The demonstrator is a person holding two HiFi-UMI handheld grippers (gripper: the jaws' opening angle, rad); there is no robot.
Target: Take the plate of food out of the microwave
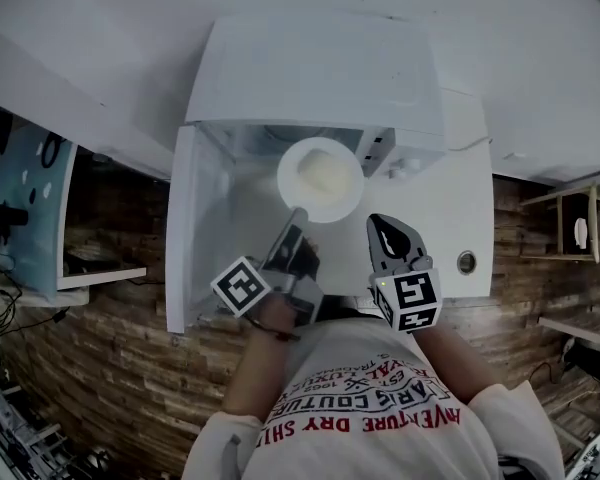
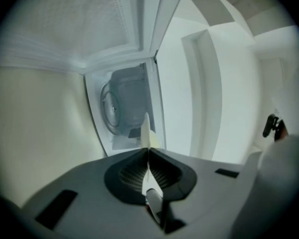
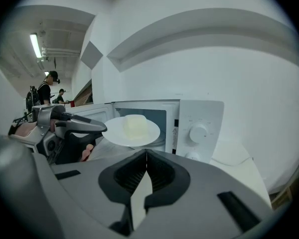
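A white plate carrying a pale block of food hangs level just in front of the open microwave. My left gripper is shut on the plate's near rim; in the left gripper view the plate runs edge-on out of the closed jaws of this gripper. My right gripper hovers to the right of the plate, shut, with nothing in it. In the right gripper view the plate and food float before the cavity, with the left gripper at its left edge.
The microwave door stands swung out to the left. The control panel with knobs is to the right of the cavity. White counter extends rightward with a small round fitting. People stand far off at the left.
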